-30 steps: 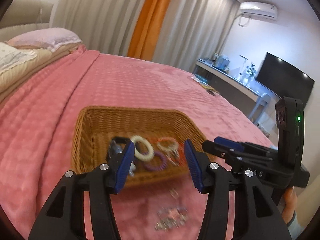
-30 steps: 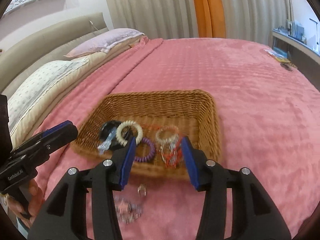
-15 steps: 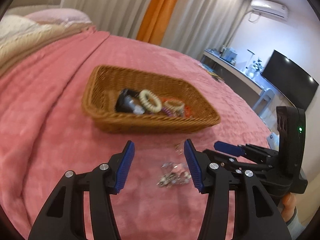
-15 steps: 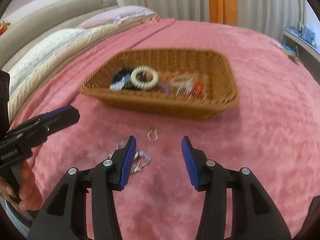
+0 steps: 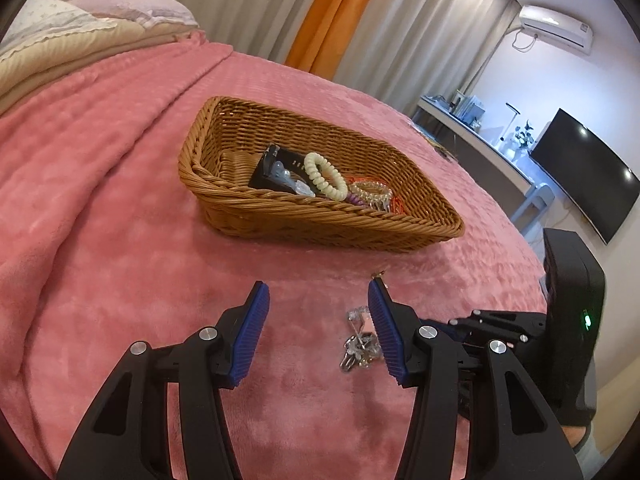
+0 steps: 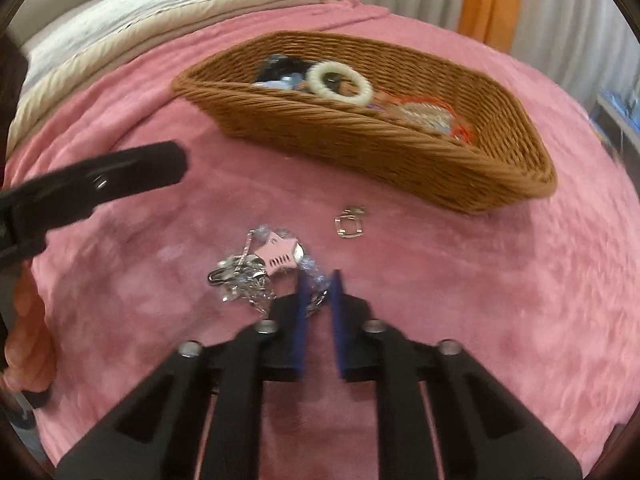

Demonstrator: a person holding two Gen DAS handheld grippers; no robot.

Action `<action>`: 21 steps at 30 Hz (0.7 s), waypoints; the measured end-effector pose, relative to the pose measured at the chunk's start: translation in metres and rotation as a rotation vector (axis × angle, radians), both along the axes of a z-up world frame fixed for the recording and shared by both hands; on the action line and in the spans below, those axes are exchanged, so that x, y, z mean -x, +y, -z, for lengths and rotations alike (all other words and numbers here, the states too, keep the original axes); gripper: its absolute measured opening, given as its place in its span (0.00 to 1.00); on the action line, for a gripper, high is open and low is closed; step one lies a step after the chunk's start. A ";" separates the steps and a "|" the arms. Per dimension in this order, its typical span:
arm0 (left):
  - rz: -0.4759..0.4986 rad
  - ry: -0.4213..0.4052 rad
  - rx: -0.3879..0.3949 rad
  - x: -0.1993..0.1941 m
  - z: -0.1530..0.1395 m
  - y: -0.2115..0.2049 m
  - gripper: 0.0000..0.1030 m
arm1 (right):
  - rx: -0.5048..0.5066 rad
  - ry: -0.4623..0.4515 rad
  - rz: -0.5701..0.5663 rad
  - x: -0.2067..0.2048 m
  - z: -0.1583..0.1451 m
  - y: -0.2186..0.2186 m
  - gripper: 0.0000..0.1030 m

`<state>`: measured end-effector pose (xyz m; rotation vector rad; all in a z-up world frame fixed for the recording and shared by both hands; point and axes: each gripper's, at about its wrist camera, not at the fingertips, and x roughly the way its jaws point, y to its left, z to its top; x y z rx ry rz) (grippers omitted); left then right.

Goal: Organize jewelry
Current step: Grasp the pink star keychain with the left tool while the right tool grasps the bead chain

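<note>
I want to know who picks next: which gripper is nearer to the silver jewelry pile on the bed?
Right. The right gripper has just closed at the jewelry pile's edge; the left gripper hangs open beside it.

**Bedroom in a home**

We're in a bedroom: bed w/ pink blanket point(image 5: 120, 208), pillows point(image 5: 132, 8) at the head, long grey and orange curtains point(image 5: 320, 12), wall A/C unit point(image 5: 556, 26), flat TV point(image 5: 584, 172) above a side surface point(image 5: 480, 140) w/ small items.
</note>
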<state>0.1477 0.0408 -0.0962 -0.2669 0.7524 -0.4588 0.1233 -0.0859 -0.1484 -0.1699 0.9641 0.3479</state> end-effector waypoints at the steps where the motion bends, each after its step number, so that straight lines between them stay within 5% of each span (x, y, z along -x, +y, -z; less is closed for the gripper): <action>1: 0.000 0.000 0.002 0.000 0.000 0.000 0.48 | 0.002 -0.010 -0.006 0.003 -0.002 0.002 0.07; 10: 0.008 0.011 0.039 -0.002 0.002 0.003 0.48 | -0.136 -0.151 -0.006 0.015 -0.052 -0.008 0.07; 21: 0.079 0.039 0.002 -0.004 0.009 -0.009 0.47 | -0.216 -0.144 0.065 0.033 -0.071 -0.050 0.07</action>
